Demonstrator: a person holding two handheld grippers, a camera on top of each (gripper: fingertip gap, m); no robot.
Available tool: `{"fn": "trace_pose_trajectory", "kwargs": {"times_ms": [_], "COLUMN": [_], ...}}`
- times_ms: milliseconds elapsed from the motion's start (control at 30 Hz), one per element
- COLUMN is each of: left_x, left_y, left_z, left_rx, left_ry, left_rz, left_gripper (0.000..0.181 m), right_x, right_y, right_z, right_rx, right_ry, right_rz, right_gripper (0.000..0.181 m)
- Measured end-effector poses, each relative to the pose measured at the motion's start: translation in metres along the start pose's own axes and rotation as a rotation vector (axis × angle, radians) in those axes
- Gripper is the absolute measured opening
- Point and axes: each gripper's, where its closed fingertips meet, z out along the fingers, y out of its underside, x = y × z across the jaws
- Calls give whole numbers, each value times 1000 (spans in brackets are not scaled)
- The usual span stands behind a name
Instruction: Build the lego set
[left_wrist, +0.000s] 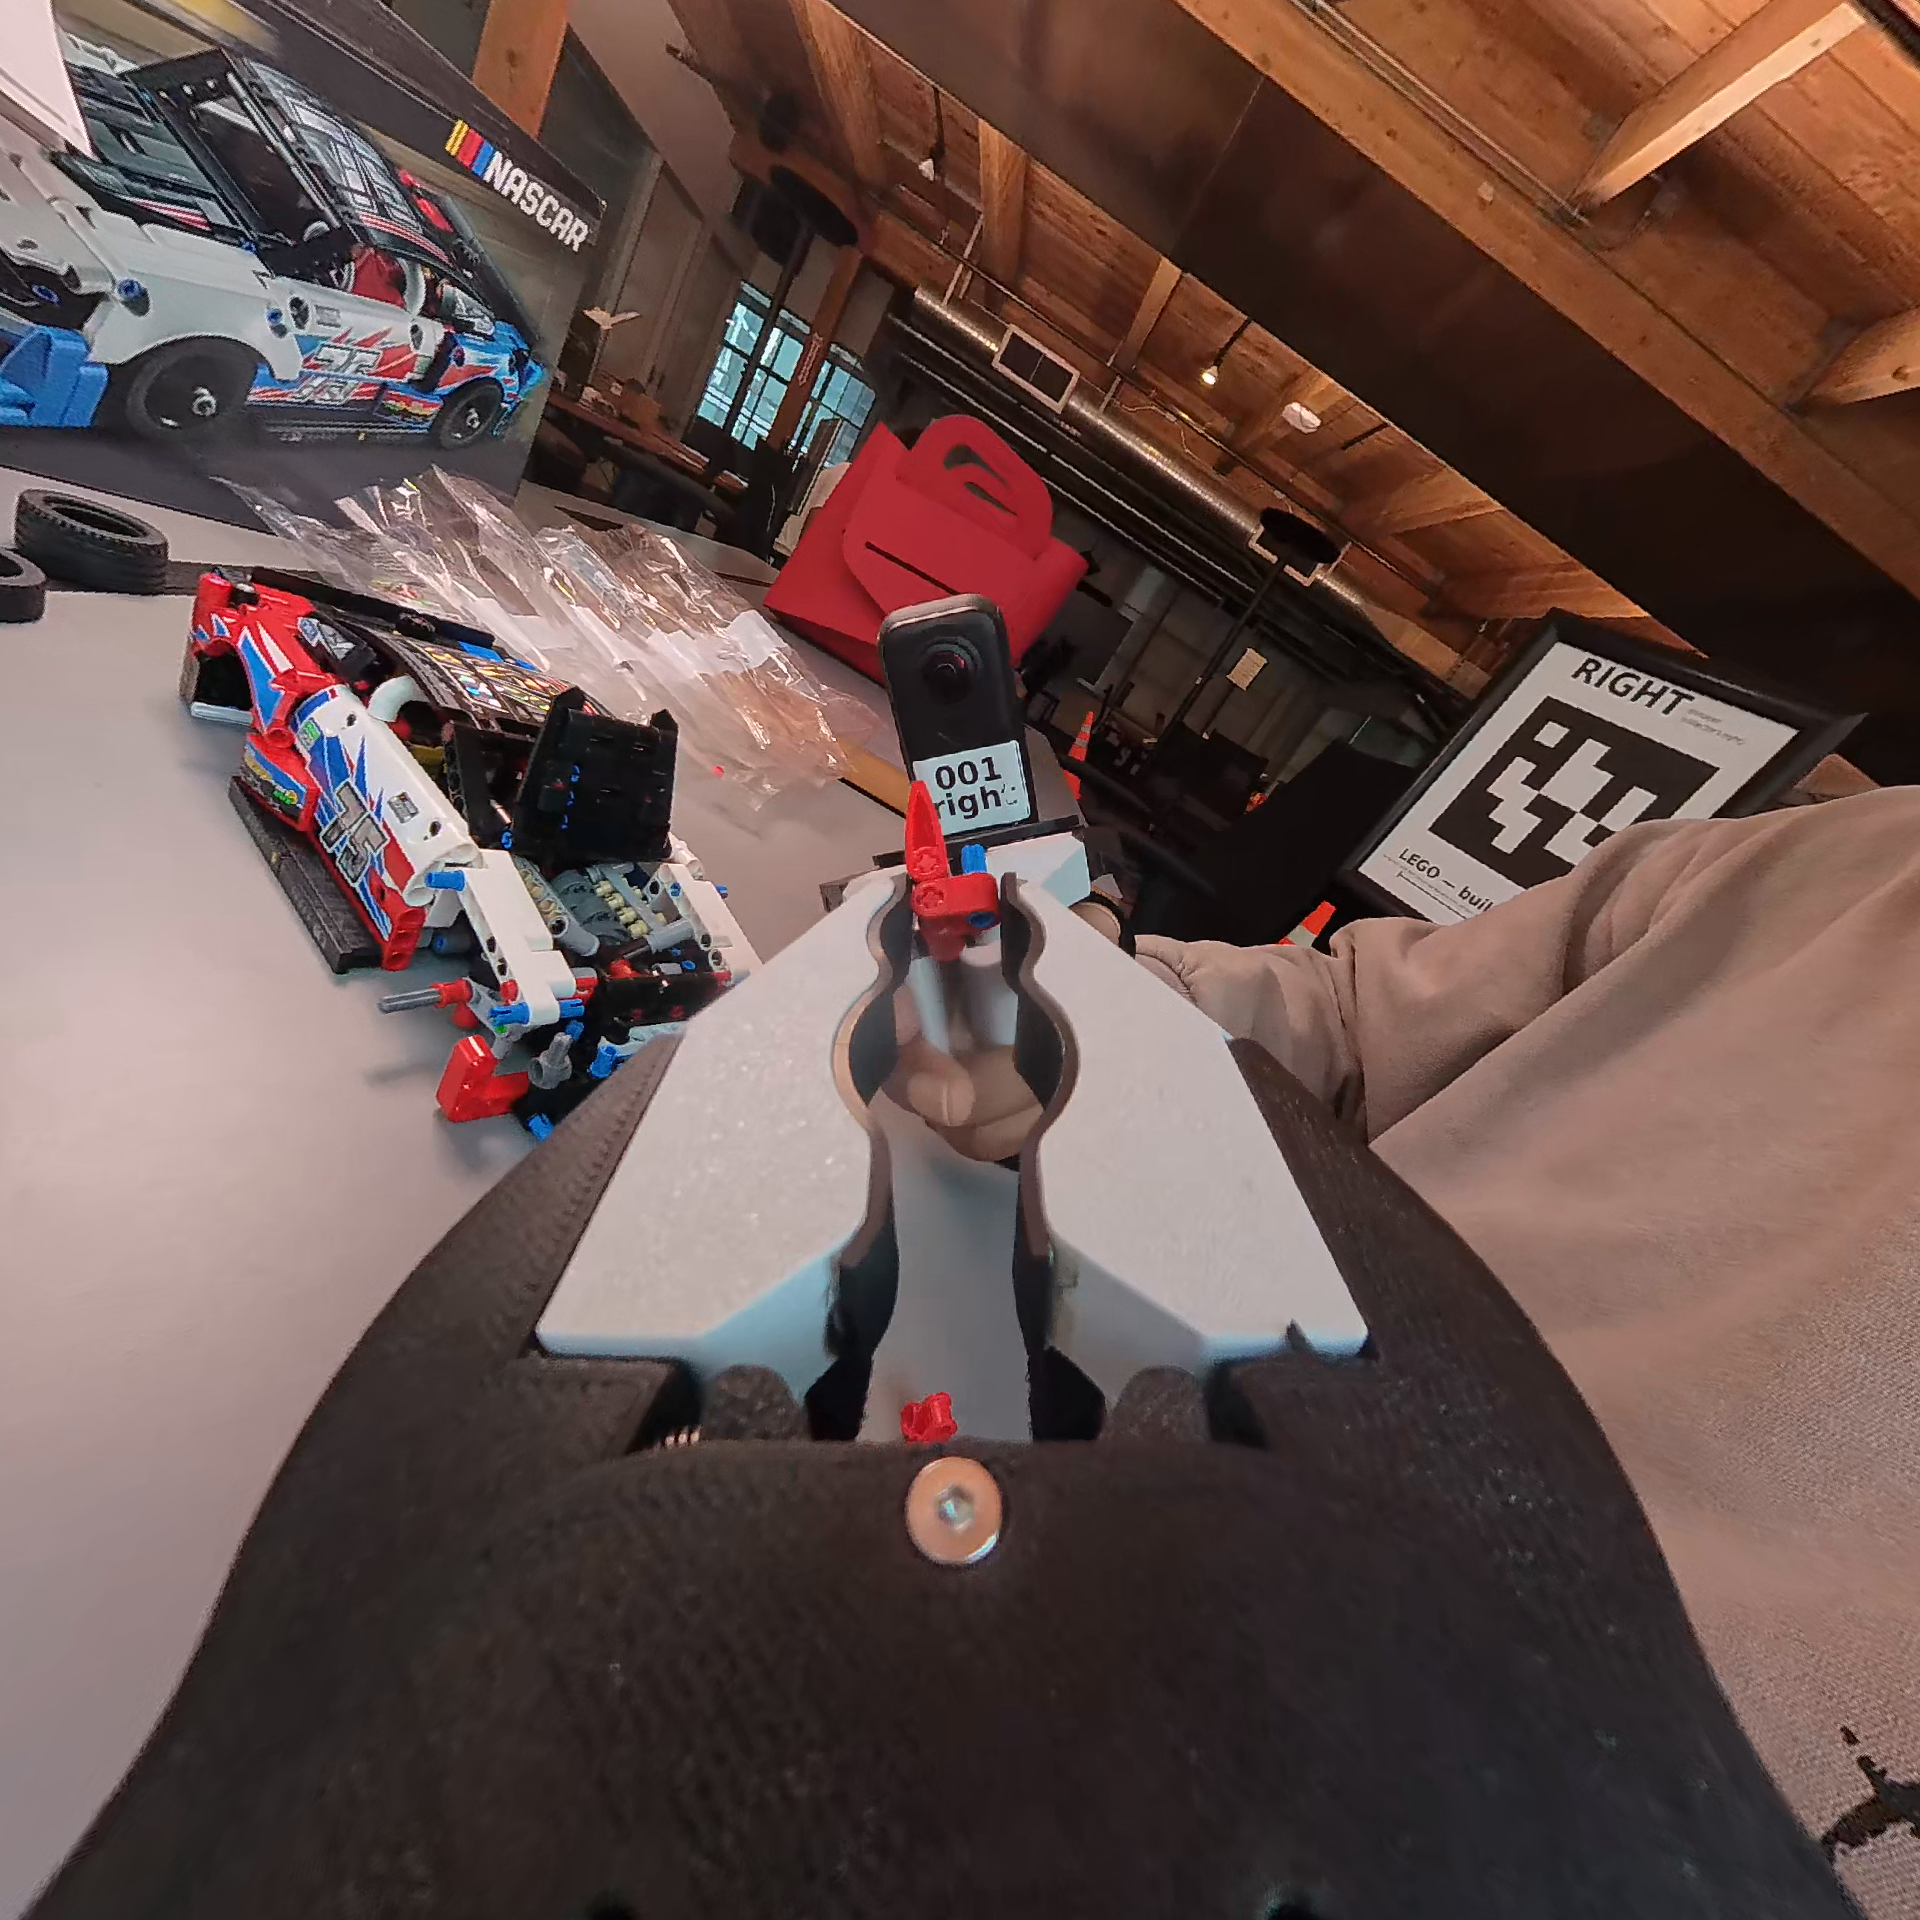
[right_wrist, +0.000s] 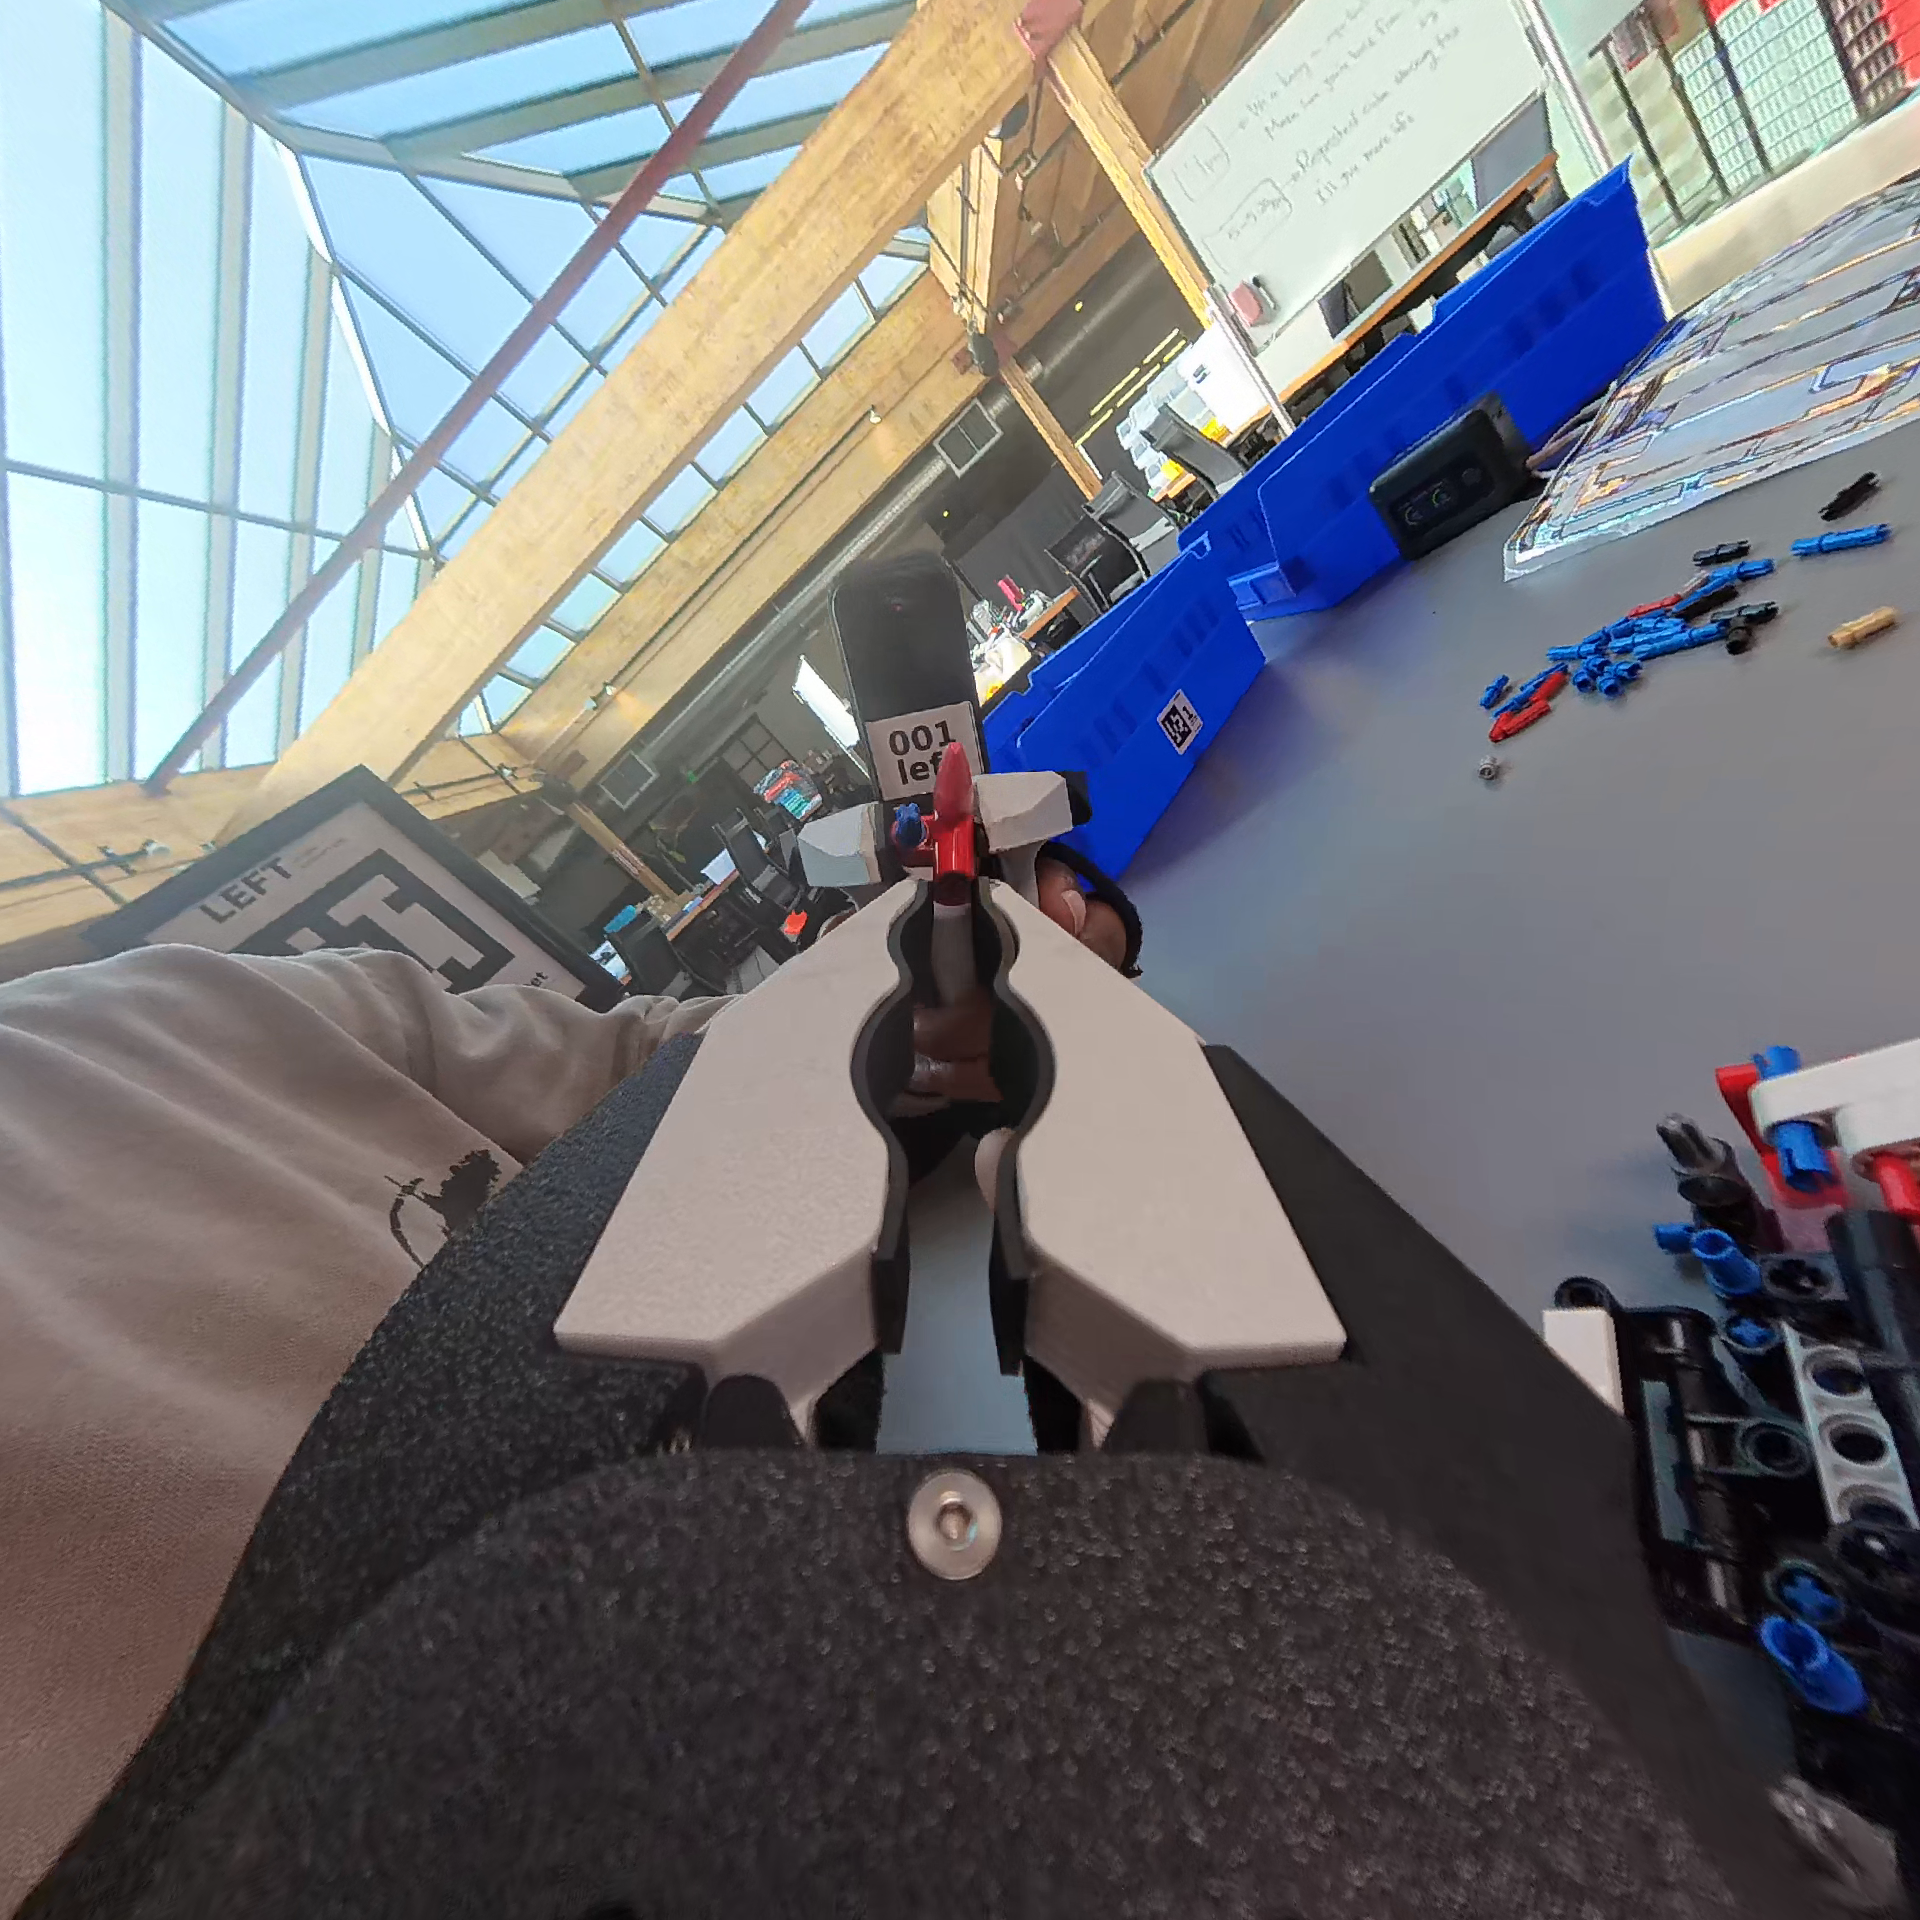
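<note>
Both grippers' fingers (right_wrist: 940, 914) pinch one red piece (right_wrist: 952, 821) together.

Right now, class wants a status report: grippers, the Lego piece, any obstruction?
Left gripper and right gripper tip to tip, both shut on small red piece. Part-built car on table, apart. Nothing blocking.

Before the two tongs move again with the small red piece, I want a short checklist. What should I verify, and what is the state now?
1. Left tongs shut on the red piece: ok.
2. Right tongs also grip it: ok; both tips meet on it.
3. Blue pin fully seated: cannot tell.
4. Piece held clear above the grey table: ok.
5. Race car model undisturbed on the table: ok.
6. Spare pins lie away from the tongs: ok.
</note>
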Motion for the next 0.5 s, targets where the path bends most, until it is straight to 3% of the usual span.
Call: {"fn": "trace_pose_trajectory", "kwargs": {"times_ms": [167,500], "left_x": [7,19], "left_y": [-11,-27], "left_z": [0,19], "left_rx": [63,45], "left_ry": [13,-46], "left_rz": [58,284], "left_gripper": [18,16], "right_x": [-9,-41], "right_y": [-12,-45], "right_z": [-5,-26], "right_rx": [72,252], "right_ry": [-87,-336], "right_rz": [83,207], "right_gripper": [4,3]}}
